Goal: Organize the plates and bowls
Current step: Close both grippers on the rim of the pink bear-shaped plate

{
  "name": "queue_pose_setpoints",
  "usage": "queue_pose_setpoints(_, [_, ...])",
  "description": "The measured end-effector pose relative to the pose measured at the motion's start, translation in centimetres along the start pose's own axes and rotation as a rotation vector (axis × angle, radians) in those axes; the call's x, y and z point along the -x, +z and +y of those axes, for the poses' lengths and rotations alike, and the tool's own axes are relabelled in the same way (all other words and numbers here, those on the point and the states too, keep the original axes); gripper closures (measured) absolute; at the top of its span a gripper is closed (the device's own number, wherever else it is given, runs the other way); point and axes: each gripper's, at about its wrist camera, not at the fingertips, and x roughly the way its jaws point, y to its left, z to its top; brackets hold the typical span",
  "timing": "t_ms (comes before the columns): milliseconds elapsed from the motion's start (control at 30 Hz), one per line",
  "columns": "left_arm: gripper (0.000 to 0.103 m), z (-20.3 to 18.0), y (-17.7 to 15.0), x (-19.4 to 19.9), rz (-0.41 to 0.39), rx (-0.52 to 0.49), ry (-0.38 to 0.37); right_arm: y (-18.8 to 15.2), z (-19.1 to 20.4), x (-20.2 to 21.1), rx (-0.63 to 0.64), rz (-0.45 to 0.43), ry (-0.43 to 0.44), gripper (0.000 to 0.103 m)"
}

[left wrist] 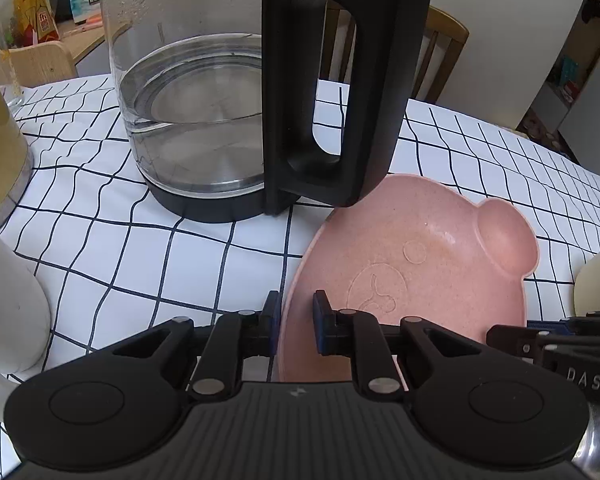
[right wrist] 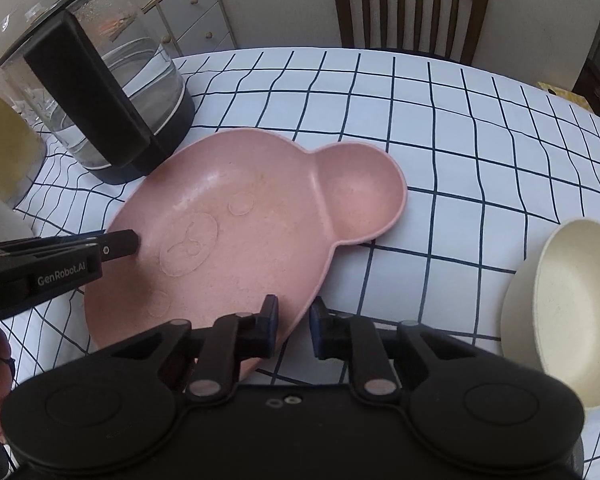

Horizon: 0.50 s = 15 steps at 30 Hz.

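Right wrist view: pink plate (right wrist: 260, 232) just beside kettle (right wrist: 112, 92), right gripper (right wrist: 294, 320) and left gripper (left wrist: 296, 312) each clamped on its rim; cream bowl (right wrist: 560, 312) apart, nothing stacked yet.

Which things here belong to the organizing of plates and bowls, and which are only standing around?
Belong to the job:
- pink bear-shaped plate, with both tongs at its rim
- cream bowl
- left tongs
- right tongs

Only standing around:
- glass kettle
- wooden chair
- checked tablecloth
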Motion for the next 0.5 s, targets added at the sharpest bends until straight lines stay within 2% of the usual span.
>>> queue_pose_setpoints(267, [0.090, 0.1, -0.6, 1.1, 0.001, 0.001, 0.001, -0.4, -0.4, 1.0, -0.042, -0.009, 0.008, 0.090])
queue_pose_setpoints(500, [0.090, 0.8, -1.4, 3.7, -0.001, 0.007, -0.024, -1.2, 0.4, 2.9, -0.016, -0.036, 0.016, 0.090])
